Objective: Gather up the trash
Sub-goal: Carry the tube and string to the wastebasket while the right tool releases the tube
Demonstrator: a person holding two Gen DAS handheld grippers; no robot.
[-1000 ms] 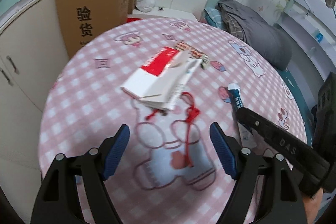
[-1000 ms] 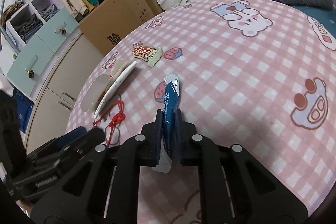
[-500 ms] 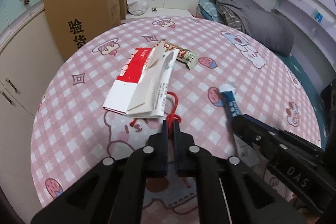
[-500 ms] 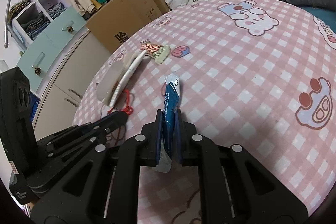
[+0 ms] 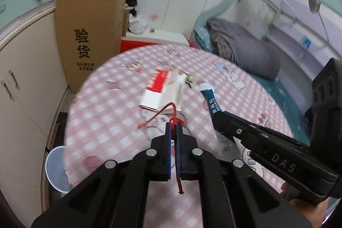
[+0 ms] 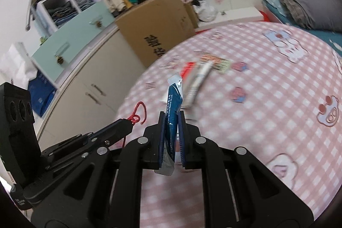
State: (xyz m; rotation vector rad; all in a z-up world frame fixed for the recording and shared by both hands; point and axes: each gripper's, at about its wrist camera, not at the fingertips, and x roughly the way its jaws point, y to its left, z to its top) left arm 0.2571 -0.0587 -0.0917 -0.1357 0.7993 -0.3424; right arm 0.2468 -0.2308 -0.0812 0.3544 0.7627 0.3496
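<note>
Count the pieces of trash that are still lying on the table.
2: the red and white carton near the middle of the checked table, and the patterned wrapper just beyond it. More may be hidden behind the grippers.

Two grippers are showing: the left gripper point(image 5: 174, 128) and the right gripper point(image 6: 171, 119). One red string point(image 5: 171, 112), one blue packet point(image 6: 173, 104), one red-and-white carton point(image 5: 162, 90), one snack wrapper point(image 6: 215, 61), one cardboard box point(image 5: 89, 35) and one white bucket point(image 5: 55, 170) are showing.
</note>
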